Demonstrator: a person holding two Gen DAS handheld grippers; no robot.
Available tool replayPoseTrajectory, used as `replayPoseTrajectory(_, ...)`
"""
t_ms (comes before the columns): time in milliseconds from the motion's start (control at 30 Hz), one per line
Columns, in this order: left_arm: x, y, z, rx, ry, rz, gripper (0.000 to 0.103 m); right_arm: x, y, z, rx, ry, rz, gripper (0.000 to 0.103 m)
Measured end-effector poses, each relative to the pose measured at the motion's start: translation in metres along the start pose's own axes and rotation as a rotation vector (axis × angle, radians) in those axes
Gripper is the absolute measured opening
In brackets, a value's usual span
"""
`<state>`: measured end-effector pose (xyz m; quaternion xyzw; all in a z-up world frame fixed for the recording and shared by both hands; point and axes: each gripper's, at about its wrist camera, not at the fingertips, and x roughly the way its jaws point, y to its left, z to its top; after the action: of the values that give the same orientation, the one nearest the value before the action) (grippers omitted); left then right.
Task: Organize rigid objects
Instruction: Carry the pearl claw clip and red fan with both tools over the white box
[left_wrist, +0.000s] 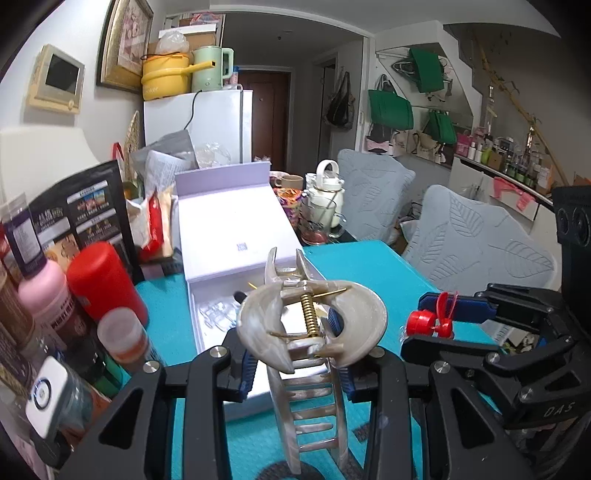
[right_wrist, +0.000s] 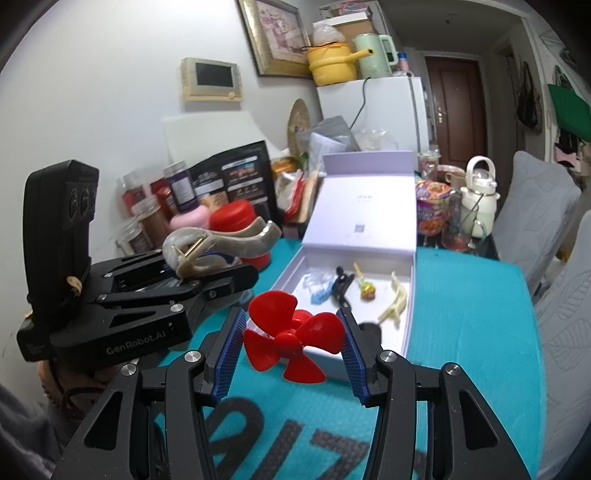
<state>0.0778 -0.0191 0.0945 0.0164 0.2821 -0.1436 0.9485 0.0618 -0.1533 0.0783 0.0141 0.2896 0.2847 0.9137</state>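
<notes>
Both clenched: left gripper (left_wrist: 295, 354) jaws on pearly hair claw (left_wrist: 310, 332); right gripper (right_wrist: 293, 345) on glossy red propeller (right_wrist: 288, 336).

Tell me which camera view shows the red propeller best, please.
The right wrist view shows the red propeller best: all its blades face the camera, held between the right tool's blue pads. The left wrist view shows it only from the side, small, at the right.
</notes>
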Motion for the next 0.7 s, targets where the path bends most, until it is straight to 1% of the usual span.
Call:
replayPoseTrajectory(200, 0.014, 0.01, 0.015, 0.005, -0.007, 0.015, 0.035, 0.014, -0.014, 0.017, 0.022, 0.004, -0.005, 0.05)
replayPoseTrajectory(333, 0.026, 0.015, 0.024, 0.016, -0.011, 0.011, 0.035, 0.022, -0.022, 0.029, 0.019, 0.0, -0.032, 0.05)
replayPoseTrajectory(600, 0.05, 0.025, 0.044, 0.016, -0.024, 0.004, 0.035, 0.037, -0.037, 0.051, 0.012, -0.015, -0.05, 0.05)
replayPoseTrajectory(700, 0.059, 0.025, 0.05, 0.024, -0.033, 0.018, 0.035, 0.044, -0.043, 0.059, 0.01, -0.018, -0.053, 0.05)
